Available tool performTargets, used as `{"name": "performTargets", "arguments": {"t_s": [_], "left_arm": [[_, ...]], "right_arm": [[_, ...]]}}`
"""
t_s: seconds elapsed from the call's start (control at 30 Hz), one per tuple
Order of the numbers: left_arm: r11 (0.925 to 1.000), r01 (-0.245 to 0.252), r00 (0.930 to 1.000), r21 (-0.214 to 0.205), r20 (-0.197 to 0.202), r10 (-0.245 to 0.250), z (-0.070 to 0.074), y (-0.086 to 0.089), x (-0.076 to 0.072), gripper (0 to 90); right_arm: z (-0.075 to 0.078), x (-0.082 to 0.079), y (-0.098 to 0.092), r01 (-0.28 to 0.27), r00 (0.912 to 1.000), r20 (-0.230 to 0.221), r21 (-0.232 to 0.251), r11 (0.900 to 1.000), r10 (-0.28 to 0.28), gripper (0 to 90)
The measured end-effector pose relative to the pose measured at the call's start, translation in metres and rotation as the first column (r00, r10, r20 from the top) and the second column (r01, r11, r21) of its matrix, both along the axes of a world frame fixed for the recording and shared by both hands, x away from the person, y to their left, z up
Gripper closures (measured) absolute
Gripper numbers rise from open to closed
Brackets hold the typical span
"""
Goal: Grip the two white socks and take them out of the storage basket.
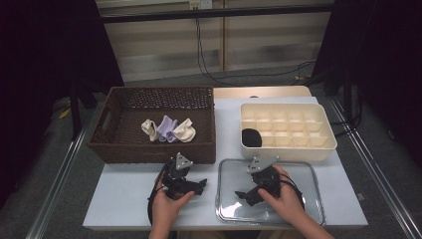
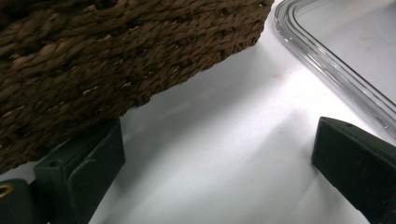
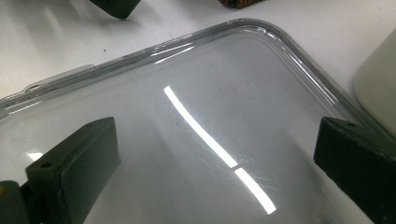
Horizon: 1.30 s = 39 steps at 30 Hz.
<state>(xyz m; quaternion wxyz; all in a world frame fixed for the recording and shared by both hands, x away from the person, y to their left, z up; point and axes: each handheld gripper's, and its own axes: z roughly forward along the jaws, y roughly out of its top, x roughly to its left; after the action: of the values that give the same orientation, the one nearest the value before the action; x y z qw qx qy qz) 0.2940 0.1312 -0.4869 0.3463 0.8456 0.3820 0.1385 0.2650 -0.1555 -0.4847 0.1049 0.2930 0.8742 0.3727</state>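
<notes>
Two hands hold grippers low over the near part of a white table. Left gripper sits on the bare tabletop just near of a brown wicker basket, its jaws spread wide and holding nothing; in the left gripper view the woven basket wall fills the upper left, close to one jaw, and the rim of a clear lid shows at the upper right. Right gripper hovers over that clear lid, which lies flat on the near right of the table — its jaws are also wide apart and empty, with the glossy lid surface seen between them in the right gripper view. Inside the basket, near its middle, lie three small rolled cloths — two cream, one lilac between them, touching each other. At the far right stands a cream box divided into many small compartments; a black bundle sits in its near-left compartment. Lid and box lie just apart
</notes>
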Motion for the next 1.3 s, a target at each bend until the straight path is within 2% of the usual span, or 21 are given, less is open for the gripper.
{"name": "performTargets", "arguments": {"t_s": [0.07, 0.1, 0.17, 0.2, 0.33, 0.53, 0.63, 0.7, 0.77, 0.97, 1.07, 1.17, 1.23, 1.3], "left_arm": [[0.9999, -0.011, 0.9999, 0.008, -0.006, 0.011, 0.001, 0.000, -0.001, 2.9], [0.9998, 0.004, 0.9999, 0.020, -0.017, -0.003, 0.002, 0.001, 0.000, 2.9], [1.0000, -0.005, 0.9996, 0.008, -0.028, 0.005, 0.003, 0.002, 0.000, 2.9], [1.0000, 0.008, 0.9992, 0.006, -0.040, -0.007, 0.005, 0.003, 0.000, 3.0], [0.9999, -0.006, 0.9992, -0.014, -0.040, 0.005, 0.011, 0.004, 0.002, 3.2], [0.9998, 0.020, 0.9984, 0.003, -0.052, -0.019, 0.018, 0.004, 0.003, 3.2], [0.9997, 0.022, 0.9971, -0.007, -0.073, -0.023, 0.021, 0.005, 0.003, 3.2], [0.9996, 0.026, 0.9973, -0.005, -0.068, -0.027, 0.023, 0.005, 0.003, 3.2], [0.9995, 0.021, 0.9966, -0.022, -0.079, -0.023, 0.026, 0.006, 0.003, 3.2], [0.9993, 0.018, 0.9966, -0.034, -0.079, -0.021, 0.037, 0.011, 0.005, 3.5], [0.9994, 0.033, 0.9964, -0.014, -0.077, -0.034, 0.044, 0.014, 0.005, 3.5], [0.9995, 0.014, 0.9957, -0.027, -0.091, -0.017, 0.047, 0.016, 0.006, 3.5], [0.9998, 0.016, 0.9953, -0.013, -0.096, -0.017, 0.049, 0.019, 0.006, 3.5], [0.9997, 0.014, 0.9946, -0.021, -0.102, -0.016, 0.051, 0.020, 0.006, 3.5]], "right_arm": [[0.000, 0.000, 0.000, 0.000, 1.0000, 0.000, 0.000, 1.0000, 0.000, 0.0], [0.000, 0.000, 0.000, 0.000, 1.0000, 0.000, 0.000, 1.0000, 0.000, 0.0], [0.000, 0.000, 0.000, 0.000, 1.0000, 0.000, 0.000, 1.0000, 0.000, 0.0], [0.000, 0.000, 0.000, 0.000, 1.0000, 0.000, 0.000, 1.0000, 0.000, 0.0], [0.000, 0.000, 0.000, 0.000, 1.0000, 0.000, 0.000, 1.0000, 0.000, 0.0], [0.000, 0.000, 0.000, 0.000, 1.0000, 0.000, 0.000, 1.0000, 0.000, 0.0], [0.000, 0.000, 0.000, 0.000, 1.0000, 0.000, 0.000, 1.0000, 0.000, 0.0], [0.000, 0.000, 0.000, -0.001, 1.0000, 0.000, 0.000, 1.0000, 0.001, 0.0], [0.000, 0.000, 0.000, 0.000, 1.0000, 0.000, 0.000, 1.0000, 0.000, 0.0], [0.000, 0.000, 0.000, 0.000, 1.0000, 0.000, 0.000, 1.0000, 0.000, 0.0], [0.000, 0.000, 0.000, 0.000, 1.0000, 0.000, 0.001, 1.0000, 0.000, 0.0], [0.000, 0.000, 0.000, 0.000, 1.0000, 0.001, 0.001, 1.0000, 0.000, 0.0], [0.000, 0.000, 0.000, -0.001, 1.0000, 0.001, 0.001, 1.0000, 0.001, 0.0], [0.000, 0.000, 0.000, 0.000, 1.0000, 0.000, 0.001, 1.0000, 0.000, 0.0]]}}
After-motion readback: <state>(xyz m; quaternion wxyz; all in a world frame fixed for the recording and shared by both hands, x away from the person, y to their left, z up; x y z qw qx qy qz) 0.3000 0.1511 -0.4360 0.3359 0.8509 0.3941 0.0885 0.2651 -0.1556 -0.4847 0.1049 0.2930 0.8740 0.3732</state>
